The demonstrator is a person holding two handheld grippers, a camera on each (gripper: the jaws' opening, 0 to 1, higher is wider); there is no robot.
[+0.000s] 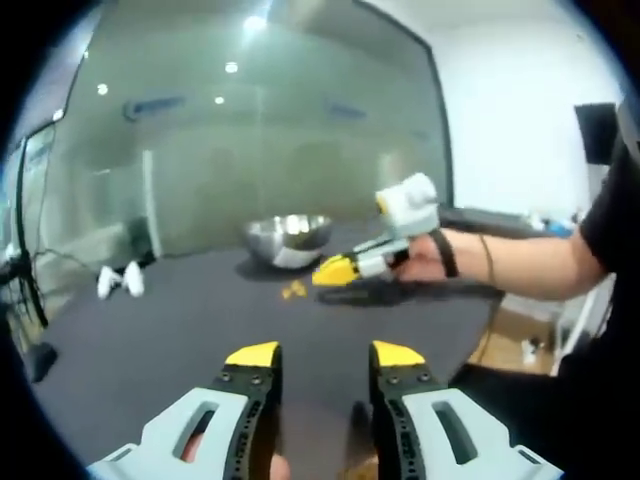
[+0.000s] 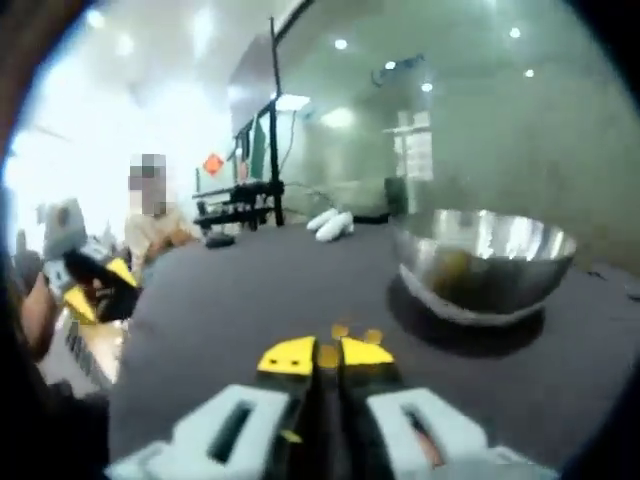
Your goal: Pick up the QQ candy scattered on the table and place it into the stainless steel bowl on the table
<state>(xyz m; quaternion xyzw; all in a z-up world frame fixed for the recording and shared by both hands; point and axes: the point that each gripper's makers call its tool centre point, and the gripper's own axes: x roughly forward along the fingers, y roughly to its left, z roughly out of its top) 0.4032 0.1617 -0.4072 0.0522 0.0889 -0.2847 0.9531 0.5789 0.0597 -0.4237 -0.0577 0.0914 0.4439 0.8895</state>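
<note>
Room: a pale glass partition wall with ceiling lights reflected in it stands behind a dark grey bench (image 1: 150,340).
Bench: dark and matte, carrying the round stainless steel bowl (image 1: 288,239), small yellow QQ candy pieces (image 1: 294,290) and a pair of white objects (image 1: 120,281) near its far edge.
Bowl: upright on the bench; in the right gripper view it sits ahead and to the right of the jaws, with its shadow beneath it.
Left hand-held gripper (image 1: 324,353): grey body with yellow-tipped black jaws standing wide apart, nothing between them, above bare bench.
Candy from the left gripper view: the yellow pieces lie well ahead of the left jaws, in front of the bowl and just beside the yellow tip of the other gripper.
Right hand-held gripper (image 2: 326,355): its yellow tips are drawn close together with a small yellow-orange piece showing at the gap; whether they pinch it I cannot tell.
Candy from the right gripper view: a few yellow pieces lie on the bench just past those tips, left of the bowl.
Person: a hand (image 1: 424,262) with a dark wrist strap holds the right hand-held gripper.
</note>
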